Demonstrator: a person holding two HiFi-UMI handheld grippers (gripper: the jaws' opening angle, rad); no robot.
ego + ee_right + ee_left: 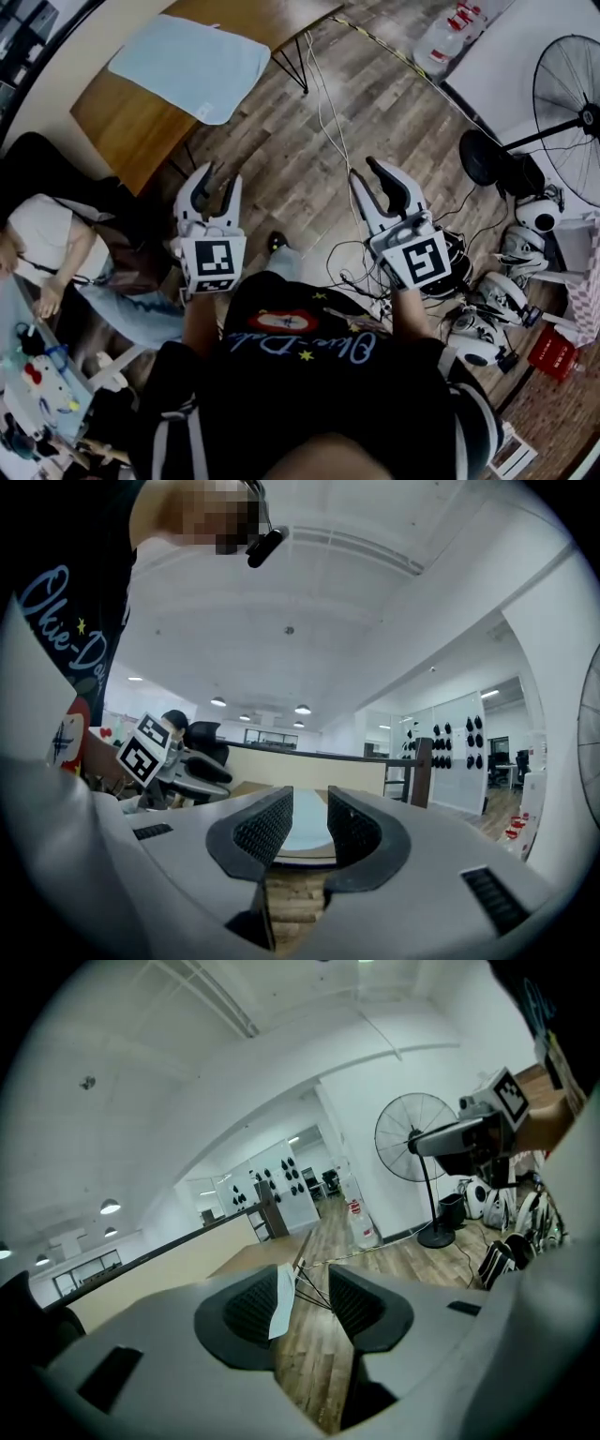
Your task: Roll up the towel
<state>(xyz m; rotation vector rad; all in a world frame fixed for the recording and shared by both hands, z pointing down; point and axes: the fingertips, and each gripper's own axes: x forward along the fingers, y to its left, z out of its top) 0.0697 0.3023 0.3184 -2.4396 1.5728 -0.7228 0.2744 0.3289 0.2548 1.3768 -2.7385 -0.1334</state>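
A pale blue towel (192,66) lies spread flat and unrolled on a wooden table (117,127), one corner hanging over the table's near edge, as a person in a dark printed shirt stands back from the table with a gripper in each hand. The left gripper (218,178) and the right gripper (366,171) are both held well short of the table, over the wood-plank floor (281,169), pointing toward it. In the left gripper view the jaws stand wide apart with nothing between them; through the gap show the towel's hanging corner and the table's thin black legs (314,1293). In the right gripper view the jaws are set closer together, still with a clear gap and gripping nothing, and the table's edge and the towel on top appear far beyond them. White cables (323,103) trail across the floor to the right of the table. A standing fan (567,89) and some large water bottles (448,36) are well to the table's right. Another person (47,244) sits just below the table's left end.
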